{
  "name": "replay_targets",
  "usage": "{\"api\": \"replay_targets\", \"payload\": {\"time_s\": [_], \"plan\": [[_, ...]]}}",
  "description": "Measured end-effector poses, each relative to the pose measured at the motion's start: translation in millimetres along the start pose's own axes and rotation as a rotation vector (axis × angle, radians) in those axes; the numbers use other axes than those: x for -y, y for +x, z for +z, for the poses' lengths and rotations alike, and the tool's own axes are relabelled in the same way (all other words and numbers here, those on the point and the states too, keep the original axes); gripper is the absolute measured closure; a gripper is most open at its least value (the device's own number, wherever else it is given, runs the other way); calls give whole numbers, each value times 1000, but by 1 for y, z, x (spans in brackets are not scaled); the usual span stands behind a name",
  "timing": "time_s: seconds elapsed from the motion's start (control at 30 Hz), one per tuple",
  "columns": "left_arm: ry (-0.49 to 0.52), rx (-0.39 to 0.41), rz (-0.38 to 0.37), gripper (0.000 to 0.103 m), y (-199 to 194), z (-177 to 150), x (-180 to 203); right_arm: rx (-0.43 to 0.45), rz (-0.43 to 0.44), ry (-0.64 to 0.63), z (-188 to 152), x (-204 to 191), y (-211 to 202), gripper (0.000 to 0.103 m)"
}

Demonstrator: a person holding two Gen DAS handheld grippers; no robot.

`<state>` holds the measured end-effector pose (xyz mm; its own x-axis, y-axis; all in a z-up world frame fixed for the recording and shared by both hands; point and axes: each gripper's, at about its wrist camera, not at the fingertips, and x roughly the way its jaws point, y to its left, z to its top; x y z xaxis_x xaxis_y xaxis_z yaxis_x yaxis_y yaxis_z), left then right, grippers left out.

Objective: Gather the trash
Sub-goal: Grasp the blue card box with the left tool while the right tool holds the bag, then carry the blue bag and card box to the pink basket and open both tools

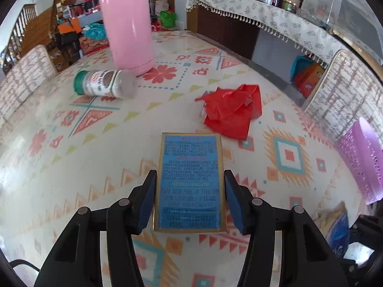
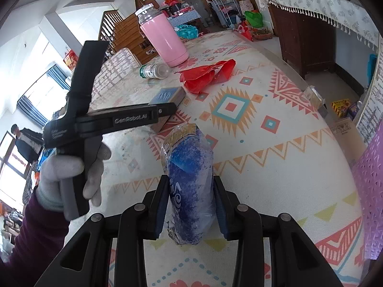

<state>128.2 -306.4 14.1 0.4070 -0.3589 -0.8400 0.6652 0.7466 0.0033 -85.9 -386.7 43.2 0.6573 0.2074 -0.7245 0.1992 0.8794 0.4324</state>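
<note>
A flat blue box with a gold rim [image 1: 190, 184] lies on the patterned table between the pads of my left gripper [image 1: 190, 198]; the jaws stand at its two long sides, with slim gaps showing. The box also shows in the right wrist view [image 2: 168, 95] under the left gripper's arm [image 2: 134, 117]. My right gripper [image 2: 191, 205] is shut on a crumpled blue plastic wrapper [image 2: 190, 181], pads pressed on both sides. A crumpled red bag [image 1: 233, 110] lies beyond the box, also in the right wrist view [image 2: 207, 75].
A pink thermos [image 1: 128, 24] stands at the far side, a green-capped jar [image 1: 103, 82] lying beside it. A purple perforated basket [image 1: 361, 160] is at the right table edge, also in the right wrist view [image 2: 369, 189]. Chairs stand left and right. A sideboard [image 1: 263, 16] is behind.
</note>
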Motion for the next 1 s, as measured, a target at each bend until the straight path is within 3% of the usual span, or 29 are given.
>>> {"api": "replay_targets", "payload": {"time_s": [0.43, 0.8, 1.0], "plan": [[-34, -23, 49, 50, -45, -42, 20, 16, -52, -27, -4, -4, -3, 65], [-109, -40, 44, 50, -71, -80, 23, 31, -133, -69, -7, -9, -5, 65], [-142, -19, 29, 50, -96, -100, 28, 15, -107, -28, -8, -2, -9, 65]]}}
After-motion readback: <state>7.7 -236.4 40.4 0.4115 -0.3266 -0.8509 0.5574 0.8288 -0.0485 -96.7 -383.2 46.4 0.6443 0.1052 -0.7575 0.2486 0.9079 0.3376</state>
